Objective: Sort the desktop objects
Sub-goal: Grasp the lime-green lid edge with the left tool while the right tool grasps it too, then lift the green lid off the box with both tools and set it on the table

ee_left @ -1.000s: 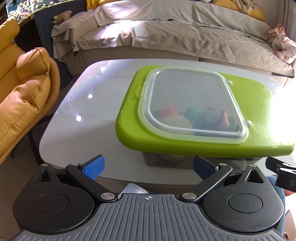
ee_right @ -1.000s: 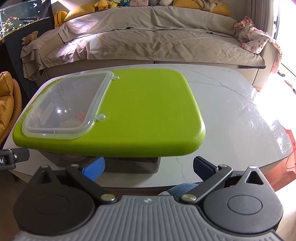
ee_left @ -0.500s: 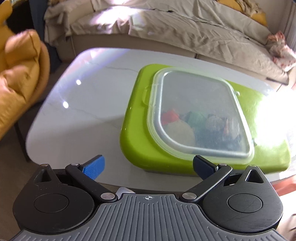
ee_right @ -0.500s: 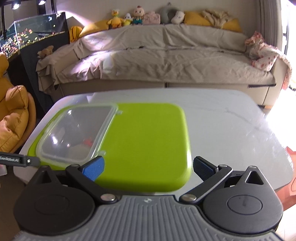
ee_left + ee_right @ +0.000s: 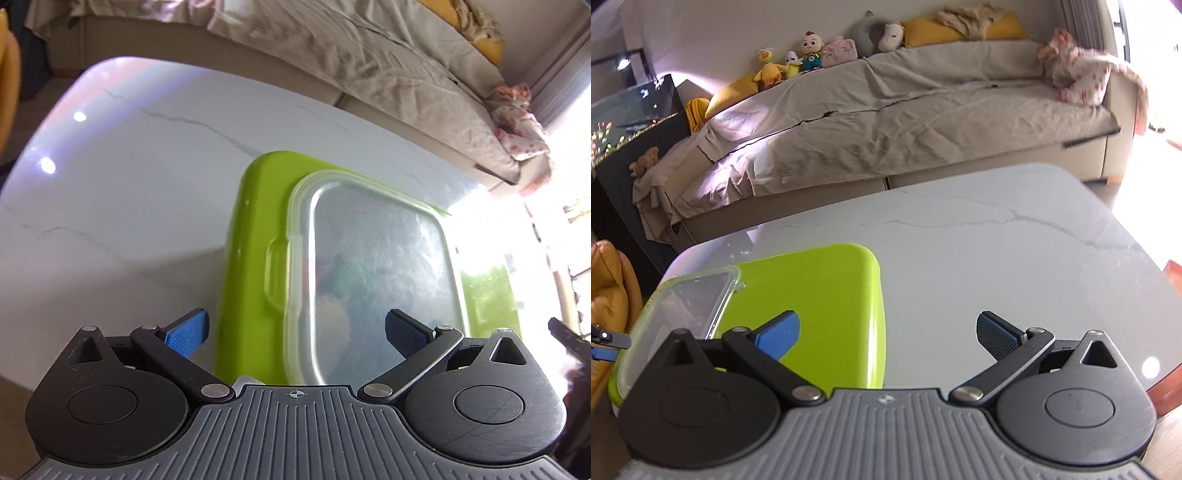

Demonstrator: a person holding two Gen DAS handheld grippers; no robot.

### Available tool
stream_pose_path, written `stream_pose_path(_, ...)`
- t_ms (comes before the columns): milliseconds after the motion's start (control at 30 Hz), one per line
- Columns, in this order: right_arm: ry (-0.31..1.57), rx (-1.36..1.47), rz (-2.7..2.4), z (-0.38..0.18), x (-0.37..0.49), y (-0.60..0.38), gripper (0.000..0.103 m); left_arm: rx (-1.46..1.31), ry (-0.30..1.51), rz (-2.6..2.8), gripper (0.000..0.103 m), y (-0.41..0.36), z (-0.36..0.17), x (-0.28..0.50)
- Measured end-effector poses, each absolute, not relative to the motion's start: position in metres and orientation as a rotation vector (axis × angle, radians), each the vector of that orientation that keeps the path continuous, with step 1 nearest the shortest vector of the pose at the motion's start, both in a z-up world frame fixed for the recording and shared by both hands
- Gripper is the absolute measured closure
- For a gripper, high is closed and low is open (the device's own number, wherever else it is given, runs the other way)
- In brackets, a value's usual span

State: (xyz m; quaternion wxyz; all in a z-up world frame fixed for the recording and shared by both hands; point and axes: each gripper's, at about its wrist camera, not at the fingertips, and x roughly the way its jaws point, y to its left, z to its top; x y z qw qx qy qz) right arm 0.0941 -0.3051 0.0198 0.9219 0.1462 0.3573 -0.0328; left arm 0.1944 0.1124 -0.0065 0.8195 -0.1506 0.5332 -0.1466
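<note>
A lime-green lid (image 5: 251, 258) with a clear plastic window (image 5: 376, 273) covers a box on the white marble table (image 5: 129, 192). Blurred coloured objects show through the window. My left gripper (image 5: 295, 328) hangs open just above the lid's left end, one finger past the edge, the other over the window. In the right wrist view the same green lid (image 5: 827, 295) lies at the lower left. My right gripper (image 5: 886, 336) is open and empty above the lid's right edge, straddling it.
A sofa (image 5: 886, 122) under a beige cover runs along the table's far side, with soft toys (image 5: 798, 55) on its back. An orange leather chair (image 5: 609, 291) stands at the left. Strong sunlight washes out the right side.
Both grippers have risen and moved forward over the box. The left view has swung right and closer to the lid; the right view now looks higher toward the sofa.
</note>
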Motion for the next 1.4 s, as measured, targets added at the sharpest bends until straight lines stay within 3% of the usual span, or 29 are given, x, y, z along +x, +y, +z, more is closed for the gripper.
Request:
stream_pose_path(700,0.867,0.744,0.192,-0.068,0.144,-0.363,0.000,-0.435,1.178,-0.419,0.000,0.124,-0.042,0.243)
stream_pose_path(767,0.862,0.737,0.216,-0.065,0.146,-0.362,0.004,-0.465,1.173,-0.428,0.000,0.128,-0.042,0.244)
stream_pose_path(900,0.830,0.735,0.237,-0.053,0.140,-0.369,0.031,-0.464,1.162,-0.412,0.005,0.129,-0.041,0.244)
stream_pose_path(933,0.820,0.735,0.237,-0.049,0.138,-0.371,0.032,-0.449,1.161,-0.402,0.009,0.128,-0.040,0.244)
stream_pose_path(1100,0.769,0.735,0.234,-0.032,0.126,-0.384,0.040,-0.459,1.108,-0.409,0.010,0.135,-0.027,0.236)
stream_pose_path(1400,0.677,0.733,0.230,-0.002,0.104,-0.407,0.040,-0.360,1.008,-0.457,0.010,0.093,0.047,0.236)
